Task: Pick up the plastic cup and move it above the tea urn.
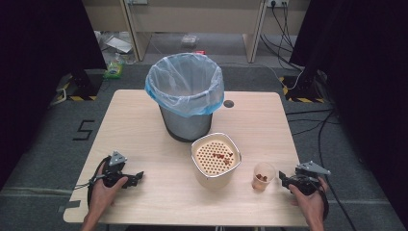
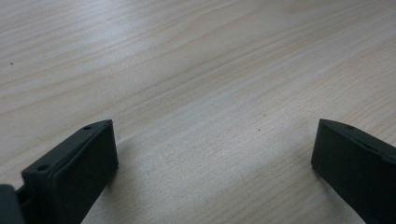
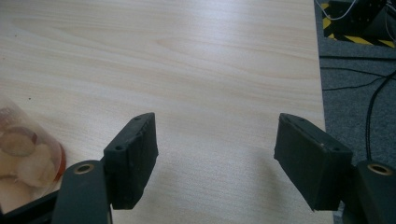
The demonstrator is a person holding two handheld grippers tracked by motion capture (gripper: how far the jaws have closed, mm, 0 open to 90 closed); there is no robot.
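Note:
A grey waste bin point(image 1: 186, 124) lined with a pale blue bag stands at the table's back middle. In front of it sits a cream square tub point(image 1: 211, 181) with a perforated insert carrying a few red-brown bits. To its right is a small clear cup point(image 1: 262, 176) point(image 3: 23, 158) with similar bits inside. My left gripper point(image 1: 137, 177) point(image 2: 215, 140) rests open near the front left edge over bare wood. My right gripper point(image 1: 284, 178) point(image 3: 215, 140) is open just right of the cup, not touching it, nothing between its jaws.
The light wooden table point(image 1: 139, 130) has a dark round grommet point(image 1: 228, 103) behind the bin. Its right edge lies close to my right gripper. Cables point(image 1: 308, 125) run on the grey floor to the right; a green object point(image 1: 114, 70) lies beyond the far left corner.

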